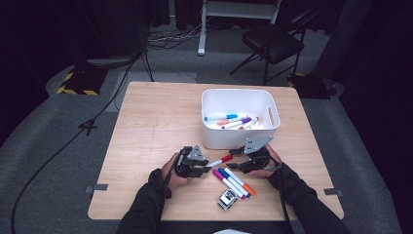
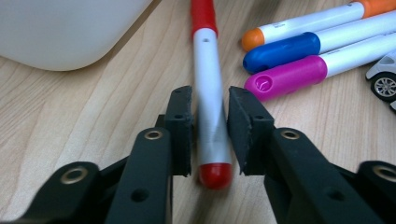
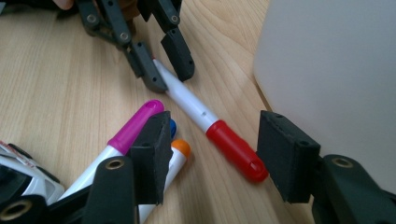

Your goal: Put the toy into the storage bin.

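Observation:
A red-capped white marker lies on the wooden table just in front of the white bin. My left gripper is shut on its white barrel near the red tail end; the pads press on both sides. My right gripper is open, its jaws straddling the marker's red cap without touching it. From the right gripper view the left gripper shows clamped on the far end of the barrel.
Three markers, magenta, blue and orange, lie side by side right of the red one. A small toy car sits near the front edge. Several markers lie inside the bin. The bin wall stands close beside my right gripper.

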